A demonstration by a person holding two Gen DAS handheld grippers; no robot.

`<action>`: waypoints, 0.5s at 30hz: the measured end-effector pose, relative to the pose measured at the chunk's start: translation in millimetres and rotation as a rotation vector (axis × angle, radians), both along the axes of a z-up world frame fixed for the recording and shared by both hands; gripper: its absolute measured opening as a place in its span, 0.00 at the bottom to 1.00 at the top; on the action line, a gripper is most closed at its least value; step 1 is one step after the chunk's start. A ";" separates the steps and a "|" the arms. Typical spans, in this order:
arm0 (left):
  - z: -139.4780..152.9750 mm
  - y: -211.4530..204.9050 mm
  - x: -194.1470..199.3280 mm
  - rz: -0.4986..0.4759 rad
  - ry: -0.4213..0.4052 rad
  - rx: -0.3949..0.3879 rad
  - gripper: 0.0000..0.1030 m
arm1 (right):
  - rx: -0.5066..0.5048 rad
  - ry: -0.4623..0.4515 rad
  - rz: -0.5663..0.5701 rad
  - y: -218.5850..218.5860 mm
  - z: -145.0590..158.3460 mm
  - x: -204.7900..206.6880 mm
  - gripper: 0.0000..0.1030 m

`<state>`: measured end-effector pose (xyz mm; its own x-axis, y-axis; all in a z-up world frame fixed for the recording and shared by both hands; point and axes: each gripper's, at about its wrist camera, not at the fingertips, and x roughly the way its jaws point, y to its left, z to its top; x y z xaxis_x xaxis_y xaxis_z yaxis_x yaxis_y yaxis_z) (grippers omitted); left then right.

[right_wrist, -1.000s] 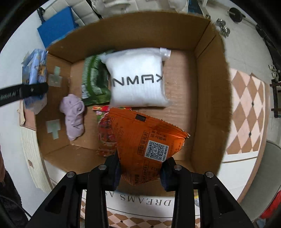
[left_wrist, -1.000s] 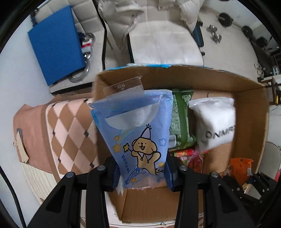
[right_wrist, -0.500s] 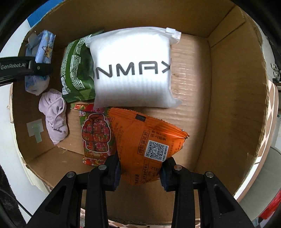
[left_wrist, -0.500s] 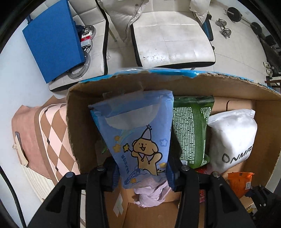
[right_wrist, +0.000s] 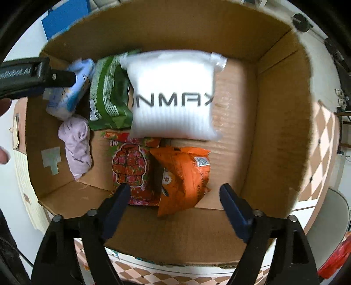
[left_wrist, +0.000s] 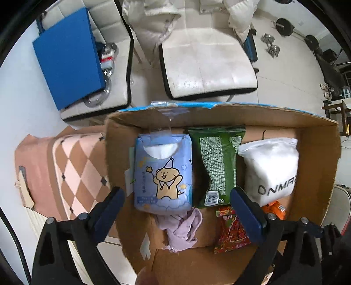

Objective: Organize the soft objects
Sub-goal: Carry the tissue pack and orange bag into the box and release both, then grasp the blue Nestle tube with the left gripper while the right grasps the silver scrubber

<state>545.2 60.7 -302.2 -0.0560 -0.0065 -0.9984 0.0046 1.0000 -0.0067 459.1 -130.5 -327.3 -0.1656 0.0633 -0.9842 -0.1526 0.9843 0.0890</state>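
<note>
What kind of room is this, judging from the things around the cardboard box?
Probably a room in a home, perhaps a living room also used for exercise. Behind the cardboard box stands a white cushioned chair with a pale jacket over it, and dumbbells lie on the tiled floor.

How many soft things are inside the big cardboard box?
6: blue bear pack, green packet, white pouch, lilac cloth, red packet, orange bag. More may hide underneath.
</note>
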 end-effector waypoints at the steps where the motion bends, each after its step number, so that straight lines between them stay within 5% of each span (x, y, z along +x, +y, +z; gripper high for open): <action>1: 5.8 -1.4 -3.5 -0.002 -0.010 0.001 0.96 | -0.003 -0.011 0.003 0.2 4.5 -0.9 0.88; 3: 16.2 -4.1 -11.4 -0.007 -0.027 -0.010 0.96 | 0.005 -0.035 -0.002 -0.5 14.0 -2.9 1.00; 15: 88.1 -9.4 -99.2 0.043 -0.208 -0.016 0.96 | 0.044 -0.219 -0.065 -16.1 74.0 -23.3 1.00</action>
<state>446.0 51.3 -214.1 0.1515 -0.0207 -0.9882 -0.0353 0.9990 -0.0263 435.8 -146.7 -253.3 0.0573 0.1107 -0.9922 -0.1093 0.9886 0.1040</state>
